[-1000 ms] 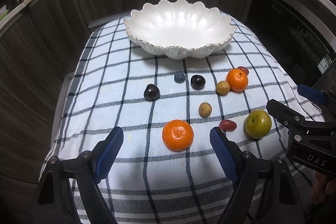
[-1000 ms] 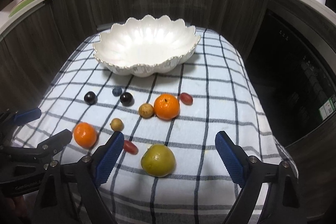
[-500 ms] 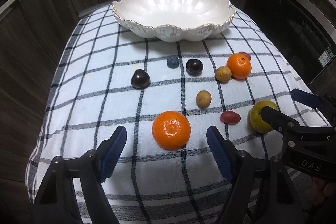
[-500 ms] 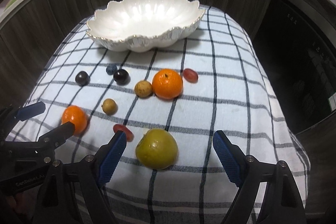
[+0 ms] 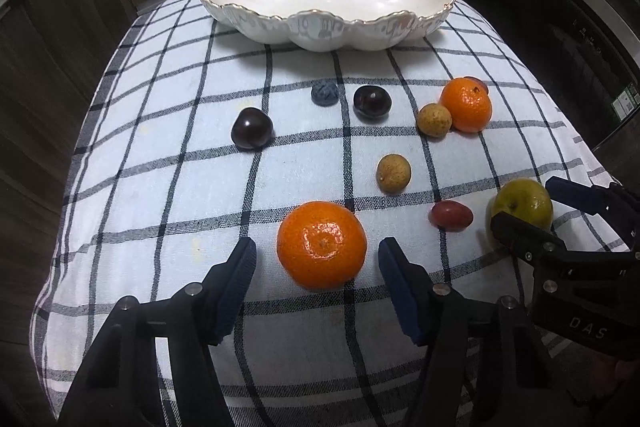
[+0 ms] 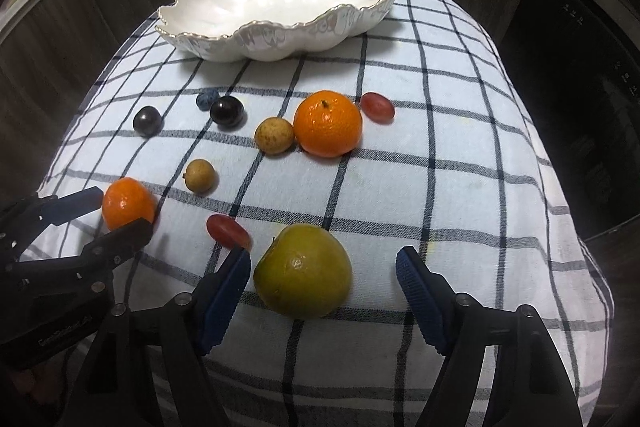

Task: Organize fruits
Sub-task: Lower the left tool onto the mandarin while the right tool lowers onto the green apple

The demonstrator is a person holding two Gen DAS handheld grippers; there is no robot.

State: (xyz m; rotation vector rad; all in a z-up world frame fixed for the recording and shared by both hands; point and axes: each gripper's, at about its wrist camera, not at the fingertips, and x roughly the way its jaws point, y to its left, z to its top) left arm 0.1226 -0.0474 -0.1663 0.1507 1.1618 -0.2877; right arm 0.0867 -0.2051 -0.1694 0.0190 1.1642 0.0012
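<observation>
My left tongs [image 5: 316,279] straddle the near orange [image 5: 322,244], jaws just closing but not touching. My right tongs [image 6: 323,287] likewise bracket the green fruit [image 6: 303,270], the bowl [image 6: 276,43] straight ahead.

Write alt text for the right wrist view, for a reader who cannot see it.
The right tool, open, flanks a green fruit on a checked cloth. At left, the left tool flanks an orange. Beyond lie another orange, grapes, small brown and dark fruits, and an empty white bowl.
</observation>
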